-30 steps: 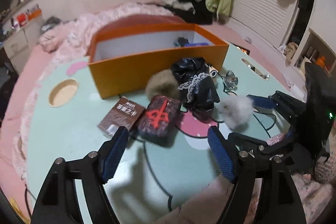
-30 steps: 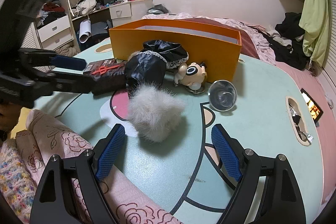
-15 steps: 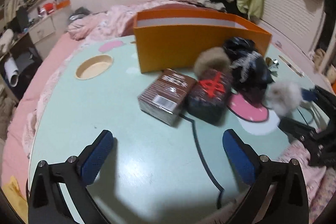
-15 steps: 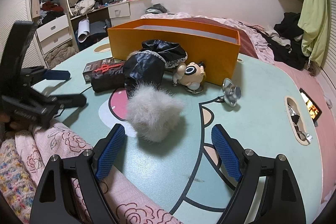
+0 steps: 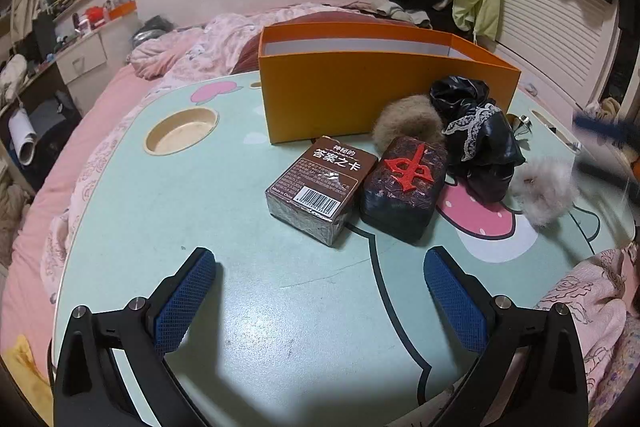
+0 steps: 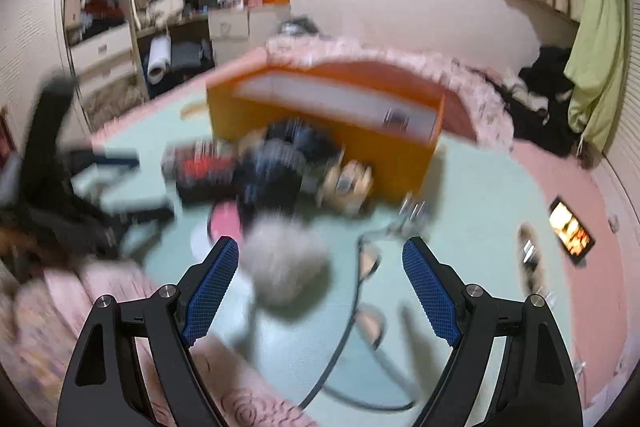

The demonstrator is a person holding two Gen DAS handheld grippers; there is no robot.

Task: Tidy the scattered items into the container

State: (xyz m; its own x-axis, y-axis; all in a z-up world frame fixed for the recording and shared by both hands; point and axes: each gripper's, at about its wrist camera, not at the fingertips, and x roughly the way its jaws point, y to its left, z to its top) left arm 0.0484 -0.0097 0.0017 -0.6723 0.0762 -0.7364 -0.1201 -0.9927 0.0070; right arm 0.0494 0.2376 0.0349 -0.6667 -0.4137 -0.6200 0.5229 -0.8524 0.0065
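An orange box [image 5: 384, 87] stands on the mint-green table [image 5: 240, 307]. In front of it lie a brown card box [image 5: 322, 187], a dark block with a red character [image 5: 404, 187], a brown fur ball [image 5: 406, 119], a black lace-trimmed cloth [image 5: 476, 135] and a grey fur ball [image 5: 544, 187]. My left gripper [image 5: 320, 299] is open and empty, short of the card box. My right gripper [image 6: 320, 291] is open; the grey fur ball [image 6: 286, 263] lies between its fingers, nearer the left one. The right wrist view is blurred; the orange box [image 6: 324, 131] shows behind.
A round cup recess [image 5: 182, 131] is sunk in the table at the left. A small shiny metal item [image 5: 522, 125] lies right of the black cloth. Pink bedding [image 5: 188, 47] surrounds the table. A phone [image 6: 570, 231] lies on the pink surface at the right.
My left gripper has drawn back and swung left, so the card box and block sit ahead of it. My right gripper has moved forward over the grey fur ball, with motion blur.
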